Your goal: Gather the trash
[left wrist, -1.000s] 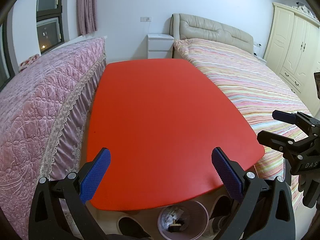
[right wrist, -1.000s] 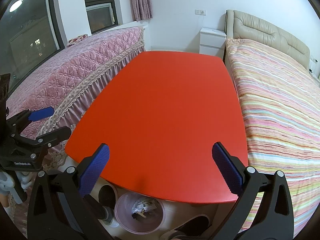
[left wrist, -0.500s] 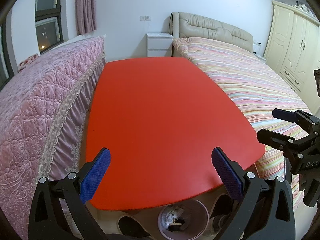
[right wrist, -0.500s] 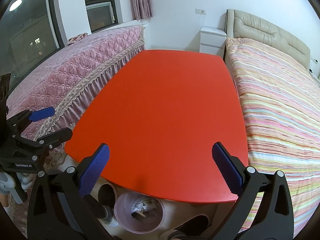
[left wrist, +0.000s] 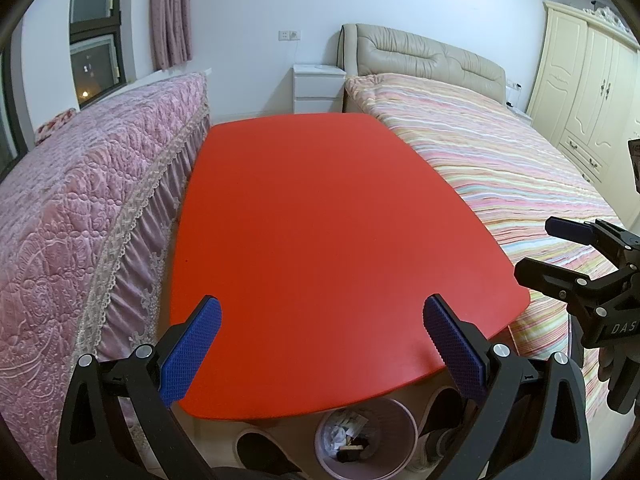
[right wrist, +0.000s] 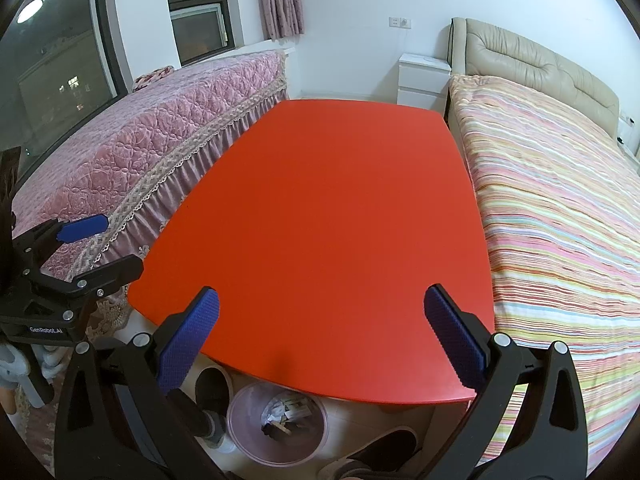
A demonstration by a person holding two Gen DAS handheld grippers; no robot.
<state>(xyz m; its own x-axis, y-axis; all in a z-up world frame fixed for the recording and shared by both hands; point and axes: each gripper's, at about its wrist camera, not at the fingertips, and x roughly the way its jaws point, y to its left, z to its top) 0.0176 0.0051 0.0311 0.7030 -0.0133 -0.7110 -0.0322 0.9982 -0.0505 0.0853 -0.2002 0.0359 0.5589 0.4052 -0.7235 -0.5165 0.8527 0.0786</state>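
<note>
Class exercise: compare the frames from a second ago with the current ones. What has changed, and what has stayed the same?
Nothing was grasped or released. The views shift only slightly. The left gripper and right gripper stay open and empty over the red table; the trash bin stays under its near edge, holding trash.

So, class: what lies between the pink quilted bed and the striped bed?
Both wrist views show only the red table between the pink quilted bed and the striped bed; its top is bare.

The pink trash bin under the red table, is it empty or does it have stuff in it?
Not empty. The pink bin stands upright and holds crumpled paper and dark scraps at its bottom, seen in both wrist views; it is far from full.
</note>
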